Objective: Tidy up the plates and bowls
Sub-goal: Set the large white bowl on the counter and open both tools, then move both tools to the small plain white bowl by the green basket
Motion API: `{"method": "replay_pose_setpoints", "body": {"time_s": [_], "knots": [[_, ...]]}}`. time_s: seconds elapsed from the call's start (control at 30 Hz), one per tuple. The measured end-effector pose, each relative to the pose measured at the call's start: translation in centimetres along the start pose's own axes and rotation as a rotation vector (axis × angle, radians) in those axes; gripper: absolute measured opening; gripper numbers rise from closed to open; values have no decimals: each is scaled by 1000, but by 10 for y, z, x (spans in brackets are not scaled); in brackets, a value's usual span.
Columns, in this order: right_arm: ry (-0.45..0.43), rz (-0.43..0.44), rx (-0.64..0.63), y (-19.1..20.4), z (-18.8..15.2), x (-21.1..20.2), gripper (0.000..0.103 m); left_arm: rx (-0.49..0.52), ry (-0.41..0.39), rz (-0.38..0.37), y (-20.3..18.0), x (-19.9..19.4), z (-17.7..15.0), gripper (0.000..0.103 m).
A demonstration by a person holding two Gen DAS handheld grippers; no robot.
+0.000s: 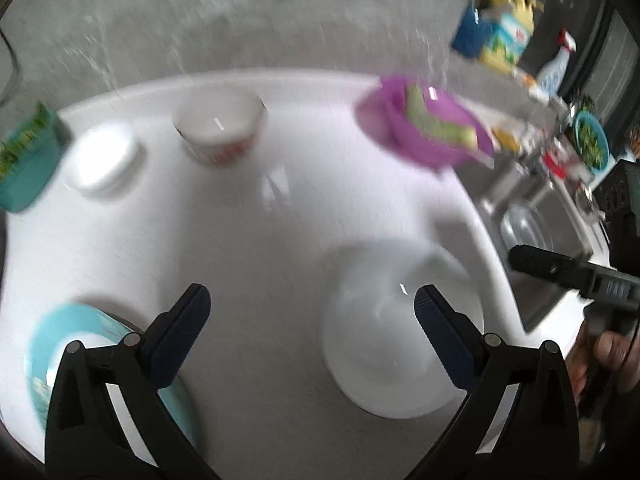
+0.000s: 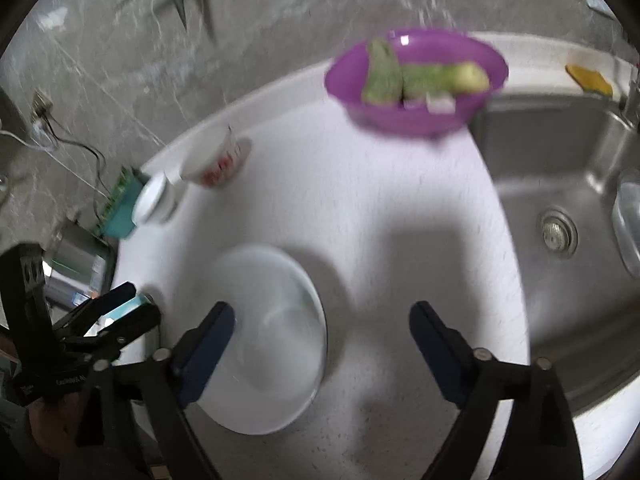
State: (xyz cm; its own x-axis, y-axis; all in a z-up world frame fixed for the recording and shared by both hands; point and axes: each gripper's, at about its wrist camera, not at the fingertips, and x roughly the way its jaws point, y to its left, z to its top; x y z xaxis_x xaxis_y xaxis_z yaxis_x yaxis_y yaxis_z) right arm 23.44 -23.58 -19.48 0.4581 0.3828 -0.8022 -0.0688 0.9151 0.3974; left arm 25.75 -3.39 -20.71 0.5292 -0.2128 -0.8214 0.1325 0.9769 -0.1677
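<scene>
A white plate (image 1: 394, 332) lies on the white counter (image 1: 280, 232), under the right finger of my left gripper (image 1: 312, 306), which is open and empty above the counter. The plate also shows in the right wrist view (image 2: 268, 336), by the left finger of my open, empty right gripper (image 2: 322, 322). A light-blue plate (image 1: 60, 336) lies at the near left. A purple bowl (image 1: 424, 124) (image 2: 416, 80) with green vegetables sits at the far right by the sink. A white bowl with red print (image 1: 220, 128) (image 2: 212, 160) and a small white bowl (image 1: 104, 160) (image 2: 154, 200) stand at the back.
A steel sink (image 2: 560, 208) lies right of the counter, with a steel bowl (image 1: 528, 228) in it. A teal box (image 1: 28, 160) stands at the far left. Bottles (image 1: 504, 36) and a yellow sponge (image 2: 590, 78) line the back ledge. A grey marble wall rises behind.
</scene>
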Motion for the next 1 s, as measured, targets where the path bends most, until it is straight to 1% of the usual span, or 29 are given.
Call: {"method": "replay_pose_setpoints", "body": {"time_s": [0.07, 0.13, 0.17, 0.2, 0.27, 0.3, 0.33, 0.4, 0.47, 0.5, 0.57, 0.63, 0.7, 0.8, 0.93, 1.0], "knots": [[-27, 25, -29, 8, 20, -11, 95, -27, -36, 33, 18, -19, 13, 103], [-45, 77, -67, 22, 42, -17, 96, -89, -65, 63, 47, -38, 28, 103], [-58, 106, -90, 34, 56, -19, 96, -110, -68, 84, 62, -46, 35, 103], [-66, 117, -106, 42, 63, -20, 96, -124, -61, 121, 81, -51, 44, 103], [-76, 148, -157, 70, 81, -17, 96, -150, -46, 193, 118, -59, 61, 103], [-84, 165, -173, 86, 91, -14, 96, -169, -60, 221, 139, -64, 69, 103], [-88, 175, -182, 97, 98, -10, 96, -181, -71, 244, 157, -67, 78, 103], [-91, 202, -221, 132, 116, 2, 96, -196, -68, 269, 193, -64, 93, 103], [-85, 216, -214, 154, 127, 18, 96, -211, -62, 261, 224, -58, 105, 103], [-71, 226, -205, 165, 133, 30, 96, -221, -43, 269, 237, -51, 111, 103], [-52, 215, -176, 182, 143, 53, 94, -227, -34, 264, 260, -45, 118, 103], [-55, 195, -165, 189, 147, 65, 92, -217, -36, 228, 270, -38, 119, 103], [-59, 169, -145, 191, 153, 74, 92, -203, -23, 208, 276, -25, 123, 103], [-47, 137, -129, 194, 162, 87, 93, -222, -7, 165, 290, -7, 125, 103], [-35, 120, -153, 202, 165, 99, 92, -221, 17, 150, 298, 13, 124, 103], [-19, 123, -149, 204, 166, 109, 92, -218, 28, 162, 302, 20, 123, 103]]}}
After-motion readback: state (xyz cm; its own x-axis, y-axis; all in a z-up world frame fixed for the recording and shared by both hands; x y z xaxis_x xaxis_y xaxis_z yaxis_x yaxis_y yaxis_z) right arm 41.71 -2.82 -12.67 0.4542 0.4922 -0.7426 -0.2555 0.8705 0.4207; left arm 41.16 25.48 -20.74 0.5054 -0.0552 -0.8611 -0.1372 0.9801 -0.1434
